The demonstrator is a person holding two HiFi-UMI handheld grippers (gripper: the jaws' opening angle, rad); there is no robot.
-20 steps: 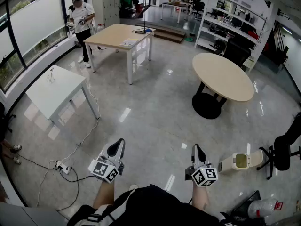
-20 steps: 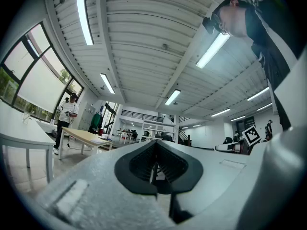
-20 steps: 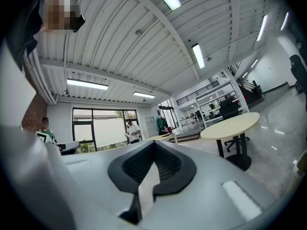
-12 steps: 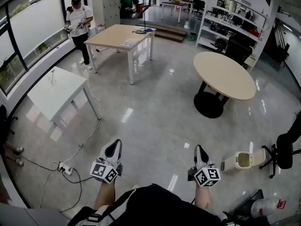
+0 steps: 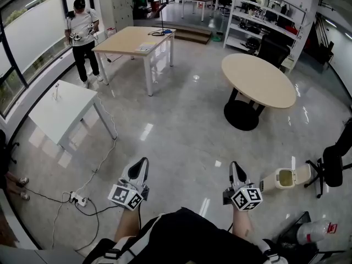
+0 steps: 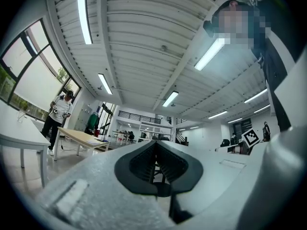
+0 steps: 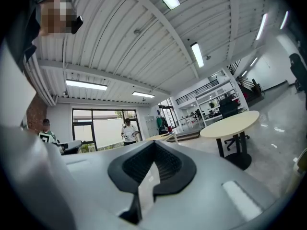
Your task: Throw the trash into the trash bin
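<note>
A small white trash bin with its lid flipped open stands on the floor to the right. My right gripper hovers just left of it, level, jaws shut with nothing showing between them. My left gripper hangs further left over bare floor, tilted slightly up, also shut and empty. A clear plastic bottle with a red label lies at the bottom right, near a dark object. In the left gripper view the gripper faces a long wooden table. In the right gripper view the gripper faces the round table.
A round table on a black base stands ahead right, and a wooden table ahead left. A white table stands at left, with a power strip and cables on the floor. An office chair is beside the bin. A person stands by the window.
The head view has shifted a little, so the bin sits slightly higher in it. Both grippers keep their pose, shut. The person by the window has stepped left.
</note>
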